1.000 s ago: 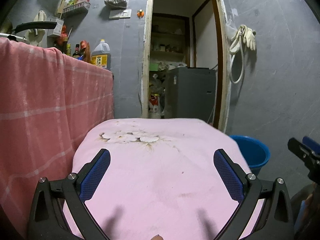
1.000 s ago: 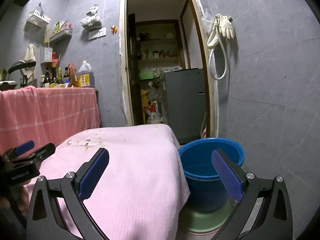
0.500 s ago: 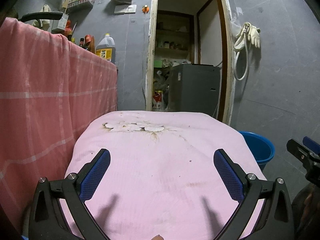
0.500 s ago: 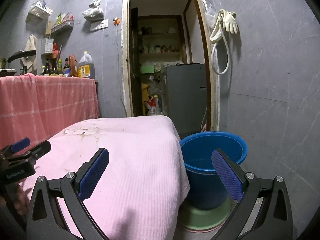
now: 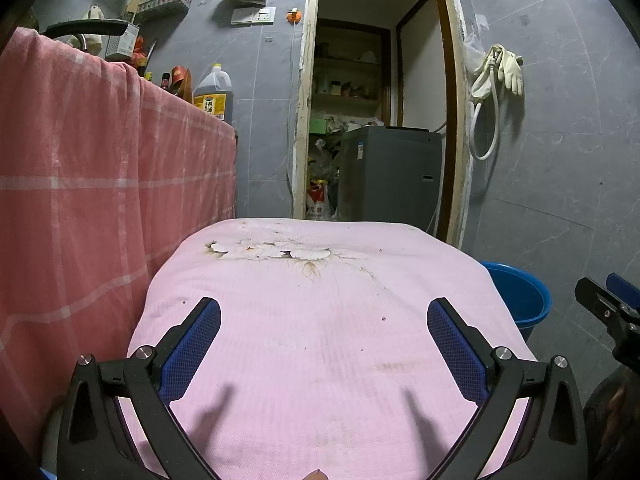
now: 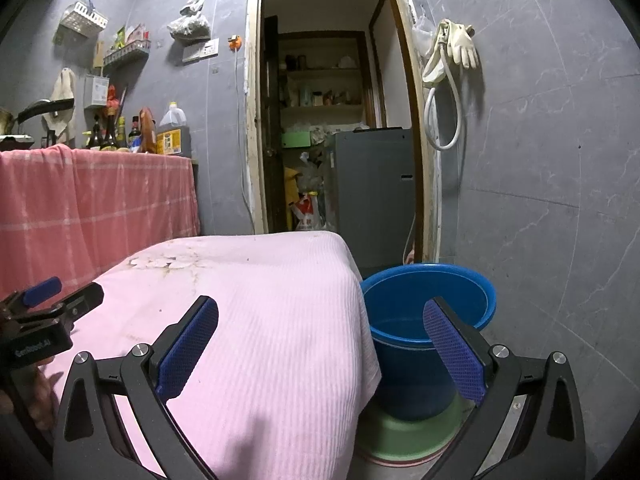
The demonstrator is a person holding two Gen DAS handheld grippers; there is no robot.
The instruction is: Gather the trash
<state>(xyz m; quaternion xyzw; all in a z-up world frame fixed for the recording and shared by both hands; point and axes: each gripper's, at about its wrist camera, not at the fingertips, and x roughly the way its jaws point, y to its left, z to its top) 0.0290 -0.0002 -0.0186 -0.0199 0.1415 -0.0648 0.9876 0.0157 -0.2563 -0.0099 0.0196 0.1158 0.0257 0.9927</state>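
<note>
Over the pink ribbed cloth-covered table (image 5: 320, 340), left gripper (image 5: 324, 352) and right gripper (image 6: 320, 350) have dropped slightly lower than a second ago, jaws spread, empty. No clear trash visible (only specks); round blue plastic bucket (image 6: 428, 308) stands beside the table's right edge.

The left wrist view looks forward between the spread fingers of the left claw (image 5: 323, 354), low and close above the pink cloth (image 5: 320, 320), facing the doorway (image 5: 376, 120). The right wrist view looks the same way from further right, between the fingers of the right claw (image 6: 320, 350), over the cloth's right edge and the blue bucket (image 6: 432, 300). Both views share the cloth, doorway, bucket, red cloth (image 5: 100, 180) and hanging gloves (image 5: 508, 68). Each view catches the other claw at its edge.
</note>
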